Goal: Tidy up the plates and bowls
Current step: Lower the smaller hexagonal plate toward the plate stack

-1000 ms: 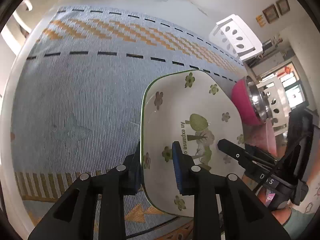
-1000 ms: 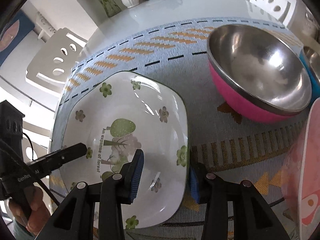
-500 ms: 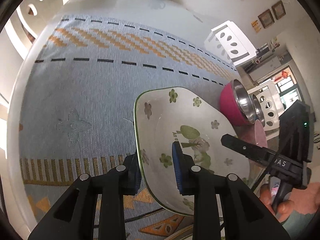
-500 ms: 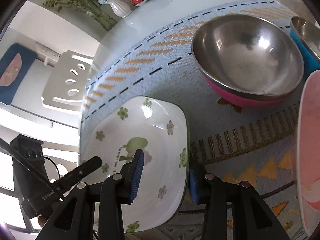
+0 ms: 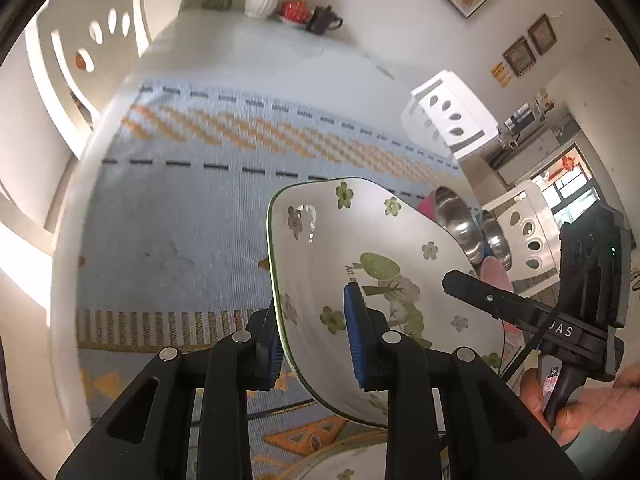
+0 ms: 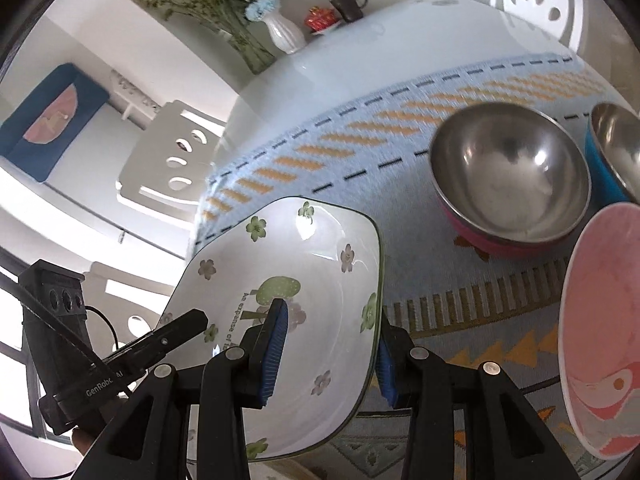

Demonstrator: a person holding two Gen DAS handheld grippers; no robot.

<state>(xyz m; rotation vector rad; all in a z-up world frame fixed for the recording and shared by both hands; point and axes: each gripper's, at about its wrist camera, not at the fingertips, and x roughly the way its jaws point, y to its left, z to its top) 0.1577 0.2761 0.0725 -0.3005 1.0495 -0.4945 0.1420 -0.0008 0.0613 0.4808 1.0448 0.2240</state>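
Between the blue pads of your left tool point(image 5: 314, 338) you are pinching one rim of the square white ceramic plate with green flower and tree print point(image 5: 360, 248), one pad under the rim and one on the inner face. Your right tool point(image 6: 330, 346) is clamping the opposite rim of that same plate in the same way, so both tools are closed on it and sharing its weight. Seen from either wrist, the plate is hanging tilted in the air, clear of the blue woven cloth with orange zigzags and dashed black lines point(image 5: 172, 216) that is covering the white desk point(image 6: 340, 60).

Further out to the right, a steel bowl with a pink outside point(image 6: 508, 184) is sitting on the cloth, and a steel bowl with a blue outside point(image 6: 612, 152) is standing just beside it. A pink plate with a red-and-white picture point(image 6: 600, 328) is lying nearer to you on that side. Directly below the lifted plate, at the bottom of both views, a pale rim is showing, but what it belongs to is not clear. At the far end of the desk a white vase of flowers point(image 6: 284, 34), a small red dish point(image 6: 320, 18) and a dark teapot point(image 6: 348, 2) are standing.

As a judgement, you are early to midway: one plate is in transit, neither bowl is nested in the other, and the pink plate is sitting unstacked.
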